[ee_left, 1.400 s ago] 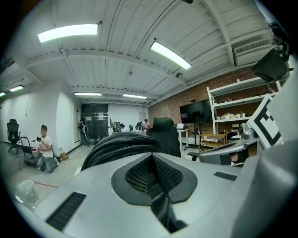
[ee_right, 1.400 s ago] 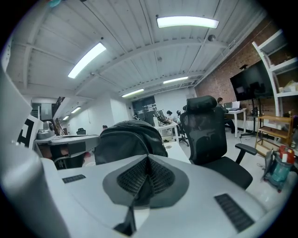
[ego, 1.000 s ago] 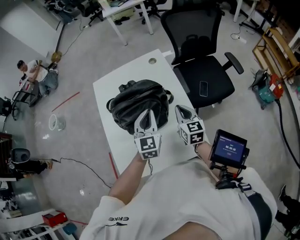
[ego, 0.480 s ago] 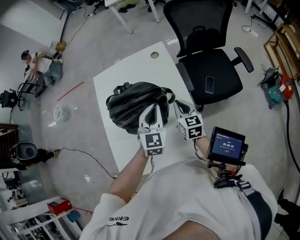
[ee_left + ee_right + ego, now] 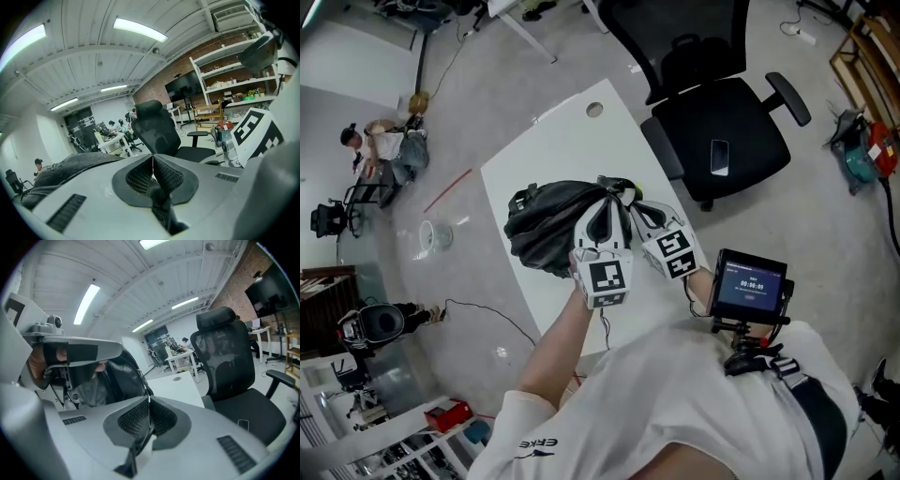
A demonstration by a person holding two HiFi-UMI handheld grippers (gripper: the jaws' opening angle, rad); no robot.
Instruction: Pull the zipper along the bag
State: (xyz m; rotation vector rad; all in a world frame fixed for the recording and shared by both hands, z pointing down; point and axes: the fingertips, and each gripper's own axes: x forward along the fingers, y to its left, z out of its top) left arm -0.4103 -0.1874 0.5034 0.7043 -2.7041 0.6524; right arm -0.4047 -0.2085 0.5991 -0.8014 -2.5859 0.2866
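A black backpack (image 5: pixel 546 228) lies on the white table (image 5: pixel 546 150). Both grippers meet over its top right part. My left gripper (image 5: pixel 605 195) is shut, and in the left gripper view (image 5: pixel 153 161) a black strip of the bag is pinched between its pads. My right gripper (image 5: pixel 633 202) sits close beside it, also shut; in the right gripper view (image 5: pixel 149 401) a thin black tab hangs from its pads. The bag (image 5: pixel 117 376) with its zipper line shows just left of the right jaws. Whether that tab is the zipper pull I cannot tell.
A black office chair (image 5: pixel 712 122) stands at the table's right side with a phone (image 5: pixel 719 157) on its seat. A small monitor (image 5: pixel 750 286) hangs at the person's right side. A cable hole (image 5: pixel 594 109) marks the table's far end. Someone sits on the floor far left (image 5: pixel 384 145).
Both grippers moved forward from the bag's near side up onto its top and came together. The bag's top now looks bunched up under their tips.
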